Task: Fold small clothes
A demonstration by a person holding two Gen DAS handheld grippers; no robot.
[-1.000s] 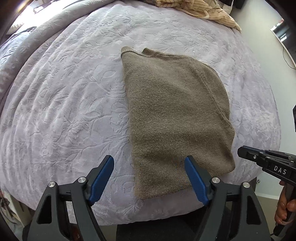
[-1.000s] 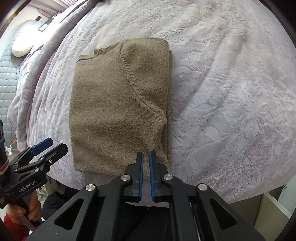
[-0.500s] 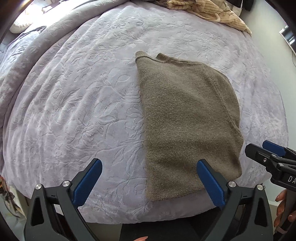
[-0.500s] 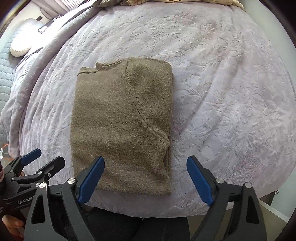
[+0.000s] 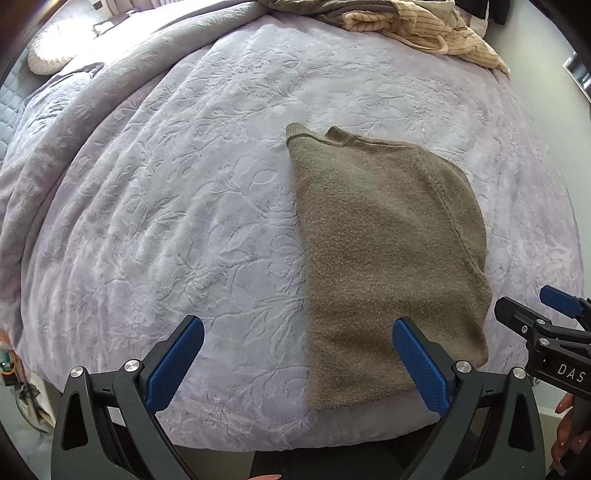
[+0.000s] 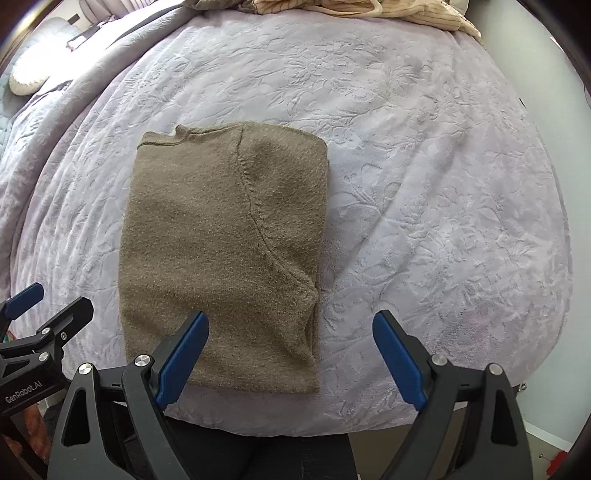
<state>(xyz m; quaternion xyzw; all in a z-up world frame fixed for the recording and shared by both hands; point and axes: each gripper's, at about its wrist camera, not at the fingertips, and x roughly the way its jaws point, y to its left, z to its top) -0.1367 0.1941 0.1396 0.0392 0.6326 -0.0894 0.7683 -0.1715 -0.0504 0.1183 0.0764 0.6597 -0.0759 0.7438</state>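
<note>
A brown knitted sweater [image 5: 384, 251] lies folded into a flat rectangle on the lilac bedspread [image 5: 184, 206], near the bed's front edge. It also shows in the right wrist view [image 6: 221, 251]. My left gripper [image 5: 295, 362] is open and empty, held above the sweater's near left corner. My right gripper [image 6: 291, 362] is open and empty, above the sweater's near right corner. Each gripper shows at the edge of the other's view: the right one [image 5: 546, 325], the left one [image 6: 40, 317].
A pile of cream striped and brown clothes [image 5: 417, 26] lies at the far edge of the bed. A pale pillow [image 5: 51, 55] lies at the far left. The bed's front edge [image 6: 332, 421] drops off just under the grippers.
My right gripper has opened from shut and let go of the sweater's edge. Both grippers have pulled back and up from the sweater, which stays folded in place.
</note>
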